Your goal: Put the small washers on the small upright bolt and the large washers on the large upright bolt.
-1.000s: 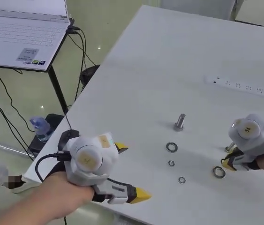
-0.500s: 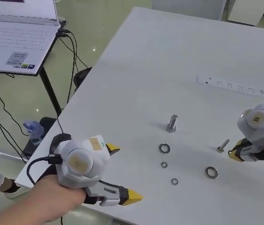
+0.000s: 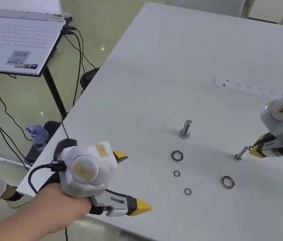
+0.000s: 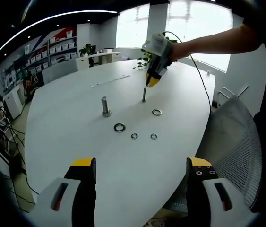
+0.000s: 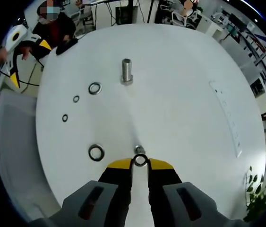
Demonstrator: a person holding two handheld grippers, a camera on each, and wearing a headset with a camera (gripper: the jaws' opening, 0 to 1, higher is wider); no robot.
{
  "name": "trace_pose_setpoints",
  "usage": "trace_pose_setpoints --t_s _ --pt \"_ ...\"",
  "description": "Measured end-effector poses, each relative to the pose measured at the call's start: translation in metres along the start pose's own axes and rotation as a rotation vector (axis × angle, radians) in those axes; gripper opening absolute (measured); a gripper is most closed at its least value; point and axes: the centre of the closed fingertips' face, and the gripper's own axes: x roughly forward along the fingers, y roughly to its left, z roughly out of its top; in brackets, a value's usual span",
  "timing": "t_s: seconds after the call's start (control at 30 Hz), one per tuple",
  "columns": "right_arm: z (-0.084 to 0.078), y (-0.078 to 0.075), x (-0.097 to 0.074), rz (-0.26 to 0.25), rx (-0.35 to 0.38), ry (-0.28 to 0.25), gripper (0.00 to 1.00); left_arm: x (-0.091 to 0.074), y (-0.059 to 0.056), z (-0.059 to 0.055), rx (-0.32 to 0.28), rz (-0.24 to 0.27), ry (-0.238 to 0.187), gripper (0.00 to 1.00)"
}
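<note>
**Left gripper** (image 3: pixel 130 182), clasped from behind by the left hand (image 3: pixel 56 213): jaws spread wide, yellow fingertips (image 4: pixel 83 163) level with each other, nothing between them. **Right gripper** (image 5: pixel 140 164), carried by the right hand (image 4: pixel 176 48) on an outstretched bare forearm (image 4: pixel 213 40): pointed steeply downward, jaws drawn close, a narrow slit between the fingertips. Whether it grips anything cannot be told.

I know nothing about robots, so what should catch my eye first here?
Probably the two hand-held grippers with yellow jaw tips. The left gripper hangs open over the near edge of the white table, while the right gripper has its tips close together at the top of the small upright bolt. Between them the large upright bolt stands with two large washers and two small washers lying flat nearby.
</note>
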Motion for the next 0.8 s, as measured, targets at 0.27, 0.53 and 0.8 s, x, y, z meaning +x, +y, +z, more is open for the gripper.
trace_pose_setpoints --t_s 0.27,0.53,0.8 --pt "0.005 0.0 0.009 0.008 -0.019 0.006 0.13 0.001 -0.001 -0.003 -0.004 -0.008 0.01 0.77" --pt "0.004 -0.002 0.013 0.012 -0.023 0.019 0.13 0.001 0.001 -0.002 -0.008 -0.007 0.008 0.77" --pt "0.003 -0.002 0.019 0.018 -0.032 0.031 0.13 0.003 0.002 -0.001 -0.007 -0.011 0.009 0.76"
